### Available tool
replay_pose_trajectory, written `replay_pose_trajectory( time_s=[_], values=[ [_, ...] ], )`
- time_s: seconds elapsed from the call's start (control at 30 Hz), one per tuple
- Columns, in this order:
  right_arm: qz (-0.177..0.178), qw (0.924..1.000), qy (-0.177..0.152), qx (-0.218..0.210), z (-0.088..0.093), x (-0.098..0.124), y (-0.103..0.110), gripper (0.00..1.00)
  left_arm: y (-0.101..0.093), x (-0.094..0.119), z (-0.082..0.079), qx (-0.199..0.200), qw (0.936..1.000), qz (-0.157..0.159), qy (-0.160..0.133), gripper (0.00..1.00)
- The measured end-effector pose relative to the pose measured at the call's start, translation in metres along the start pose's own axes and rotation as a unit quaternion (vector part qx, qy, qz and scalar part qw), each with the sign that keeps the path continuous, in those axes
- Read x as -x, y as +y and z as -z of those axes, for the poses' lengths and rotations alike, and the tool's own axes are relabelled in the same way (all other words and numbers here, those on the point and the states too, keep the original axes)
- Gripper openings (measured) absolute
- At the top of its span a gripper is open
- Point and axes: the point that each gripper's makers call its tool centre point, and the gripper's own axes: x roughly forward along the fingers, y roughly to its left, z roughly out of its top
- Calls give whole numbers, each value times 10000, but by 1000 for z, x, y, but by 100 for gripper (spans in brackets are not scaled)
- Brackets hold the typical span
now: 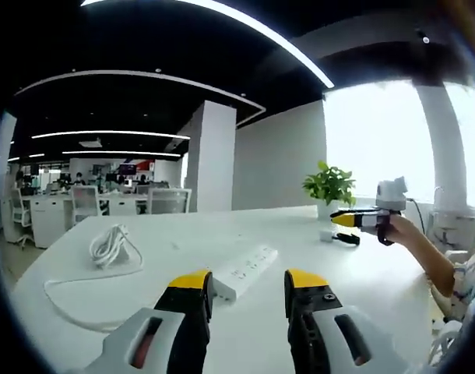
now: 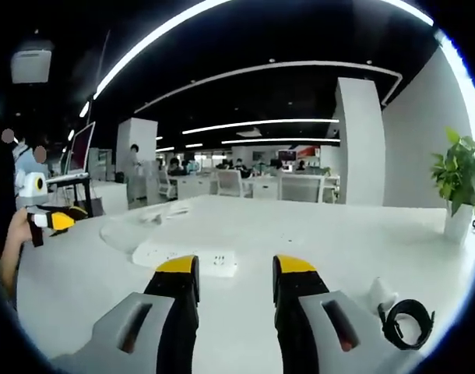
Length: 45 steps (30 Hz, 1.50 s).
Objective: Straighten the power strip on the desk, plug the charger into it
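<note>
White counter (image 1: 315, 234) carries the white power strip (image 1: 245, 273), lying askew just ahead of the left tongs (image 1: 249, 284), which stand wide and empty; its coiled cord (image 1: 109, 248) rests well apart. Right tongs (image 2: 230, 273), likewise wide and empty, hover near the white charger (image 2: 381, 294) and its black cable (image 2: 407, 321). Judged: nothing yet straightened or plugged.

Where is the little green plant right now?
In the left gripper view the plant stands at the desk's far right, behind the right gripper. In the right gripper view it's at the right edge.
</note>
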Motion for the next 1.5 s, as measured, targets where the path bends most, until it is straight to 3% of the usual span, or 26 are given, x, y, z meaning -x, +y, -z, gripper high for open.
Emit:
replay_pose_trajectory(
  time_s=[0.57,1.13,1.33,1.5],
  values=[
    [-68,9998,-32,187,-9,-25,-7,35,14,-11,-2,132,9998,139,-14,38],
    [-387,9974,381,481,13,-52,-3,33,22,-28,9,134,9994,270,167,36],
    [-484,9950,591,636,26,-67,-6,34,20,-36,10,-68,9991,274,321,37],
    [-605,9949,579,567,30,-74,-6,34,19,-47,13,-192,9983,309,451,37]
  ],
)
